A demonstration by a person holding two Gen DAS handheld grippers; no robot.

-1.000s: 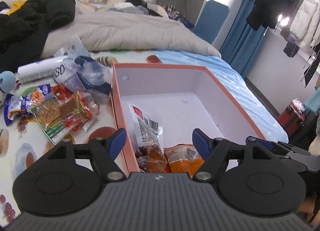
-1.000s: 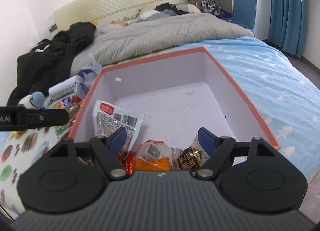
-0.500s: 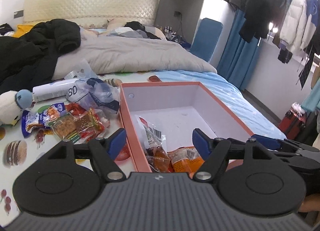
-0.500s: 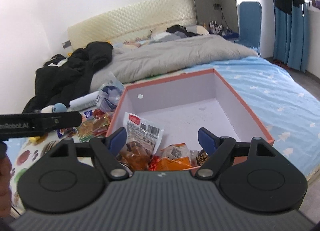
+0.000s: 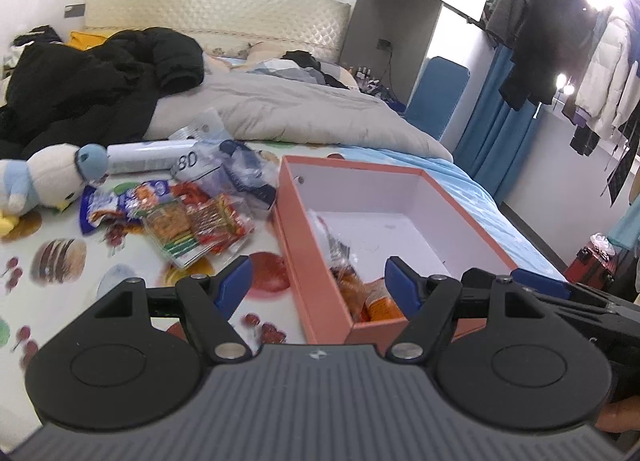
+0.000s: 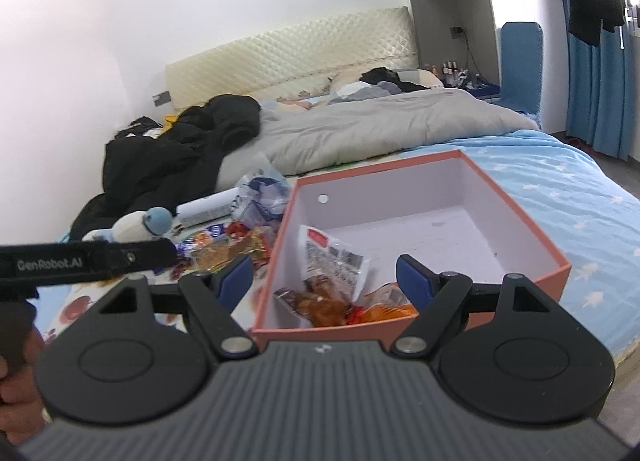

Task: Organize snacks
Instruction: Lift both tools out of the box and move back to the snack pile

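Now that both of my grippers have drawn back from the box, the whole bed (image 6: 560, 197) fills more of each view than it did a second ago, when the box interior took up nearly everything in front of the fingers. The orange box (image 6: 558, 267) sits near the bed's near edge on the blue sheet, open-topped, and it now shows its near wall in both views, which I read as a retreat after a drop-off rather than a fresh reach. Inside it, a few packets are bunched against the near end: a clear bag with a red label (image 6: 334, 257) leaning up, and orange wrappers (image 6: 376, 311) beside it; the far half of the floor is bare. To the box's left, on the fruit-print cloth, the loose snack pile (image 5: 188, 221) is untouched, just beside the box wall, with a white tube (image 5: 148, 157) and a plush toy (image 5: 44, 181) behind it. My left gripper (image 5: 318, 283) has its blue fingers spread wide with nothing between them, and my right gripper (image 6: 324, 279) is the same, spread and empty. My judgement is that the job is only partly done: the pile outside holds more than the box, and the left gripper is the nearer one for the next pick.
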